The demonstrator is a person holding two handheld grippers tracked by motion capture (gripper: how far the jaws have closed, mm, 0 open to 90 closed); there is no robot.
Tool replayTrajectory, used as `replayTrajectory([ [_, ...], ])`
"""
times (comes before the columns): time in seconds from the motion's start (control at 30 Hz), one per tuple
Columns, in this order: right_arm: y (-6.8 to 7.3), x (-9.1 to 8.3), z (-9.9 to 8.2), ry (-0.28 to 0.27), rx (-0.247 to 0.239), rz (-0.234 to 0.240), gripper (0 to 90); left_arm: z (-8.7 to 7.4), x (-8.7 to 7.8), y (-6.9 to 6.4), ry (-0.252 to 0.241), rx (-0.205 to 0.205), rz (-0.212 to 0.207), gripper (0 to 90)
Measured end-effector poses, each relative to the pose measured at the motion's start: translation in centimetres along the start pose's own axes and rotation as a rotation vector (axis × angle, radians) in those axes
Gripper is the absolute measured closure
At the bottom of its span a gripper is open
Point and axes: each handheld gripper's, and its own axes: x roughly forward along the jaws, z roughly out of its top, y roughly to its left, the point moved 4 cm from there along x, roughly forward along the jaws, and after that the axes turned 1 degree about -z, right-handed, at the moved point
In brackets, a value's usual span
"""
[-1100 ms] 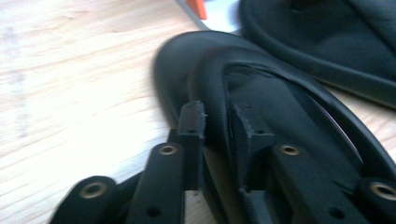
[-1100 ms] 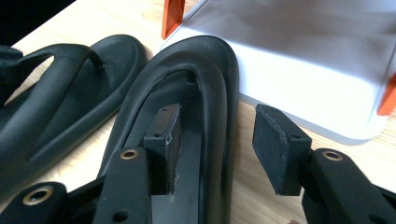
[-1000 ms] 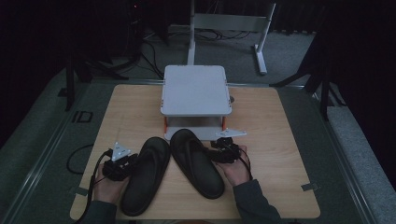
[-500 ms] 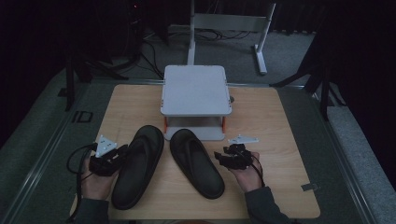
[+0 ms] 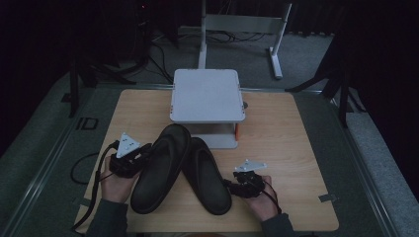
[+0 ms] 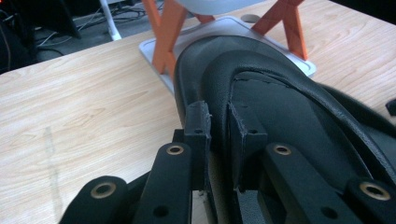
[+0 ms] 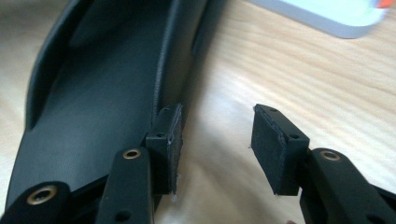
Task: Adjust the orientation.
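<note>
Two black slippers lie side by side on the wooden table. The left slipper is tilted, and its toe reaches the foot of the grey stand and overlaps the right slipper. My left gripper is shut on the left slipper's outer rim. My right gripper stands open at the right slipper's outer edge. One of its pads is at that edge, and bare wood shows between the two pads.
A grey two-level stand with orange legs stands at the back middle of the table, its lower plate just behind the slippers' toes. A cable trails off the table's left side. A metal frame stands on the floor beyond.
The left gripper has risen with the left slipper, whose toe swung forward and right toward the stand. The right gripper has drawn back toward the near edge beside the right slipper.
</note>
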Motion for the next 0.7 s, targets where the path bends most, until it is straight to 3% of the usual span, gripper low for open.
replayTrajectory([
  [0.17, 1.9, -0.2, -0.1, 0.001, -0.034, 0.074, 50.6, 0.2, 0.5, -0.5, 0.009, 0.001, -0.008, 79.0],
  [0.5, 4.8, 0.0, 0.1, -0.004, -0.111, 0.155, 46.0, 1.3, 1.9, -2.1, 0.012, -0.002, -0.036, 79.0],
  [0.6, 4.8, -0.1, 0.2, -0.005, -0.104, 0.159, 45.3, 1.6, 2.4, -2.8, 0.016, -0.001, -0.047, 79.0],
  [0.7, 3.3, -0.8, 0.6, -0.04, -0.061, 0.121, 45.4, 2.2, 3.4, -4.0, 0.02, 0.01, -0.075, 79.0],
])
